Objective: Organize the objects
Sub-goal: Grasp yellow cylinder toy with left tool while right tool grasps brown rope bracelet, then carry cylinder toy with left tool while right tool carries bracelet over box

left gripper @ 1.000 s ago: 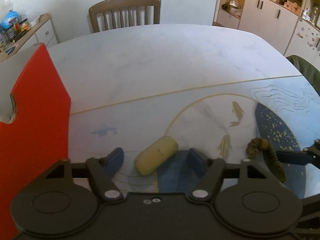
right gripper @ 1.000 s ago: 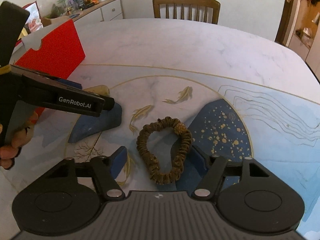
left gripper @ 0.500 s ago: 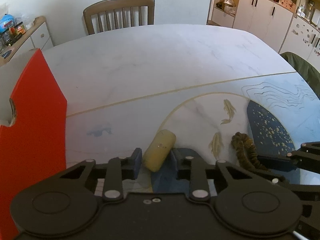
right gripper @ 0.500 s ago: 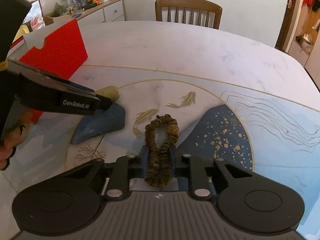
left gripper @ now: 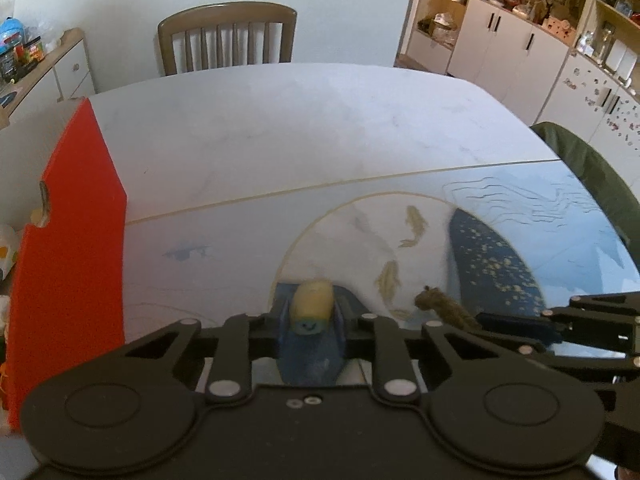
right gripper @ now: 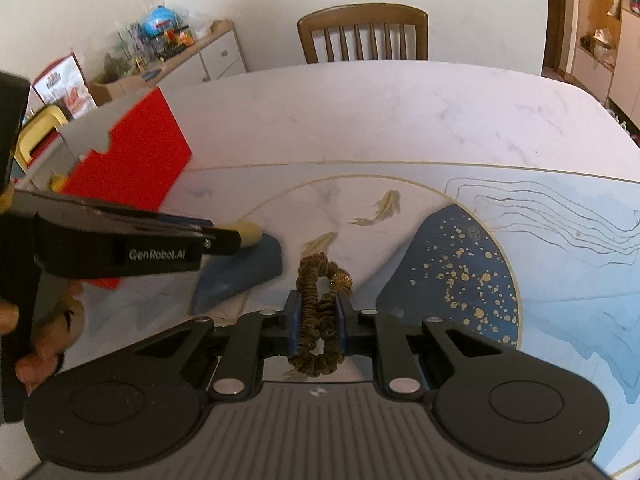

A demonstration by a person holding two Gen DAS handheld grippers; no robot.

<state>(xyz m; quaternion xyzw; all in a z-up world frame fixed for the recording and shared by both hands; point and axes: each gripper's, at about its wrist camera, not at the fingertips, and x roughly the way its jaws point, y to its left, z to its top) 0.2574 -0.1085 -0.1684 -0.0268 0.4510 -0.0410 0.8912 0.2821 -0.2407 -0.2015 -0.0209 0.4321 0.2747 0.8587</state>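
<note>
your left gripper [left gripper: 312, 314] – clamped on the cork [left gripper: 313, 305], near the table's [left gripper: 280, 128] left edge beside the red box [left gripper: 68, 256] | your right gripper [right gripper: 318, 316] – clamped on the brown scrunchie [right gripper: 320, 304], mid-table

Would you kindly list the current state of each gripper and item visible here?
Left gripper: shut on the yellow cork-shaped cylinder.
Right gripper: shut on the brown fabric scrunchie, squeezed flat between the fingers.
Red cardboard box: upright on the table, top open.
Wooden chair: pushed in, unoccupied.
</note>
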